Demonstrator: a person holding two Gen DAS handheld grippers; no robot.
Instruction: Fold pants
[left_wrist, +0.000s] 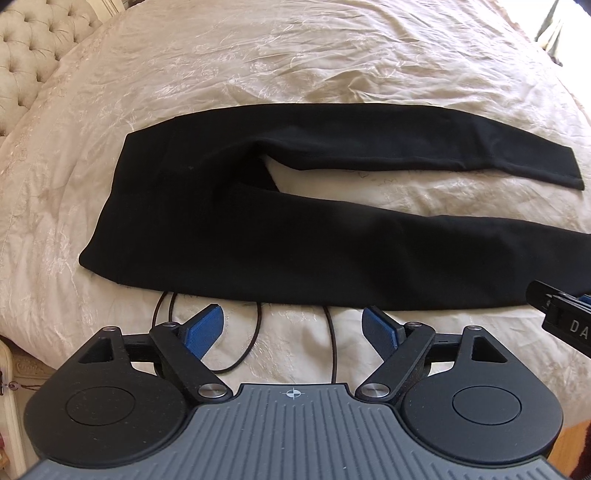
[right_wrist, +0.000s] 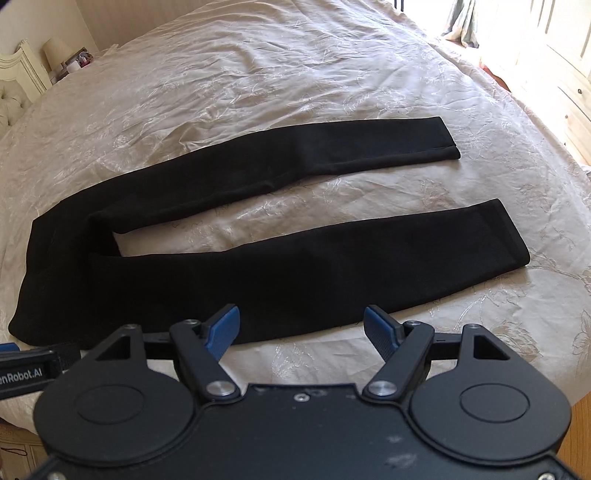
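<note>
Black pants (left_wrist: 236, 240) lie flat on the cream bedspread (left_wrist: 295, 66), waist to the left, both legs spread apart and running right. In the right wrist view the pants (right_wrist: 295, 269) show both leg ends at the right. My left gripper (left_wrist: 293, 325) is open and empty, just in front of the near leg's edge. My right gripper (right_wrist: 301, 328) is open and empty, at the near leg's front edge. The right gripper also shows at the right edge of the left wrist view (left_wrist: 565, 314). The left gripper's side shows at the left edge of the right wrist view (right_wrist: 29, 365).
A dark cable (left_wrist: 251, 339) lies looped on the bedspread under the left gripper. A tufted headboard (left_wrist: 33, 51) stands at the far left. A nightstand with a lamp (right_wrist: 55, 51) is at the back left. Cabinets (right_wrist: 554, 74) stand beyond the bed's right side.
</note>
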